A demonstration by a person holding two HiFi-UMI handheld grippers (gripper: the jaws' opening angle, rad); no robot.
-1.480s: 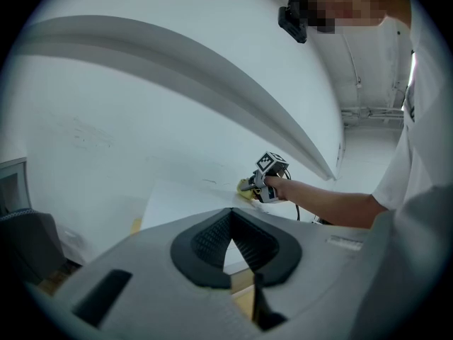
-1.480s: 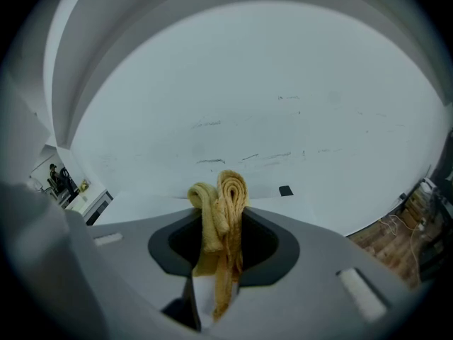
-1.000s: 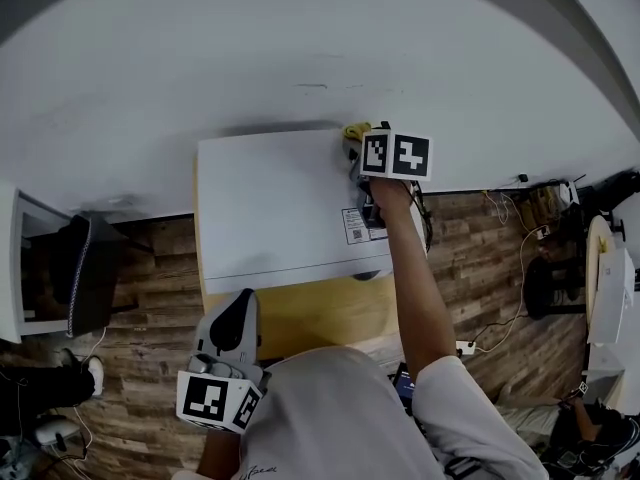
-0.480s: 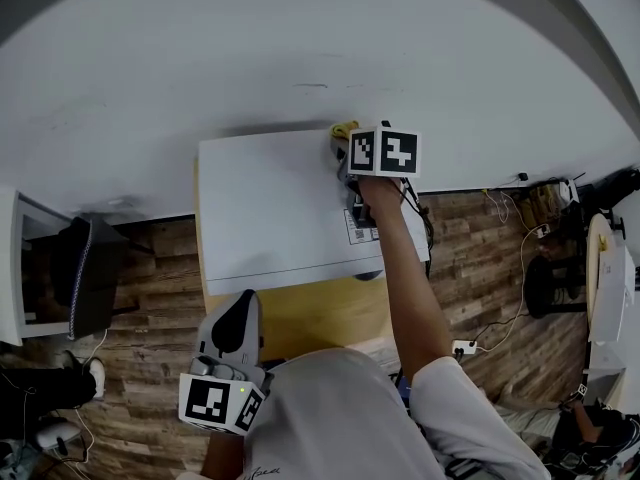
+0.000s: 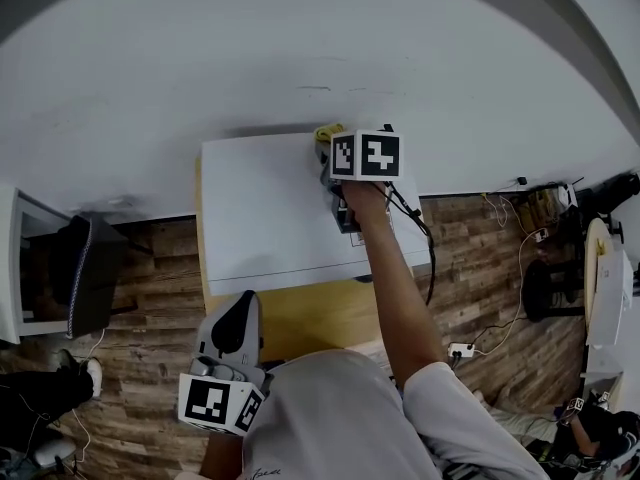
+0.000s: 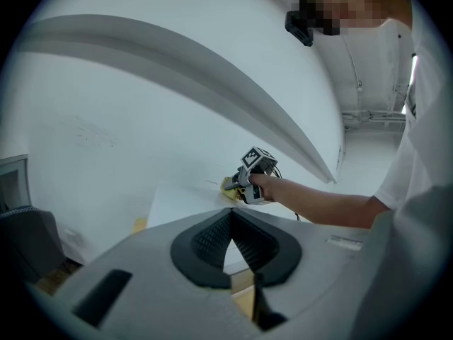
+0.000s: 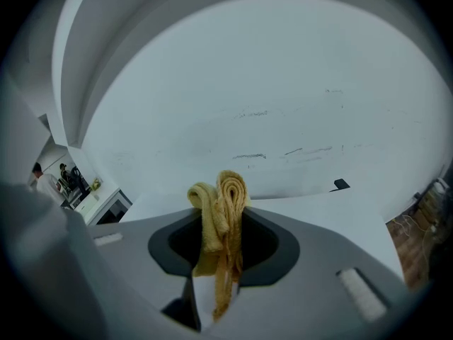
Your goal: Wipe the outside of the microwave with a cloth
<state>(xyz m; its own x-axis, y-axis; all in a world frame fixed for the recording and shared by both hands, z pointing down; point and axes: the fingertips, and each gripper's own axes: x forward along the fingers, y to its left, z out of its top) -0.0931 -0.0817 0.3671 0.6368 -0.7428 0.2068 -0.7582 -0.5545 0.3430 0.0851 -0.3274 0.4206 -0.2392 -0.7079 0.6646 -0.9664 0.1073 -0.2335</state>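
While the right gripper's (image 5: 338,160) jaws clamp a folded yellow cloth (image 7: 224,198) at the white microwave's (image 5: 270,208) back edge, a white wall (image 5: 300,48) rises just beyond them. The left gripper's (image 6: 231,245) jaws are together and empty, held back over the yellow tabletop (image 5: 305,313) and wooden floor (image 5: 150,258).

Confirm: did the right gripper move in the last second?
Yes. The right gripper, holding the cloth, slid left along the microwave's back edge, away from its right side.

Head view looks steeply down on the microwave (image 5: 265,208); both gripper views face the wall (image 5: 300,48) across its top, right nearer.
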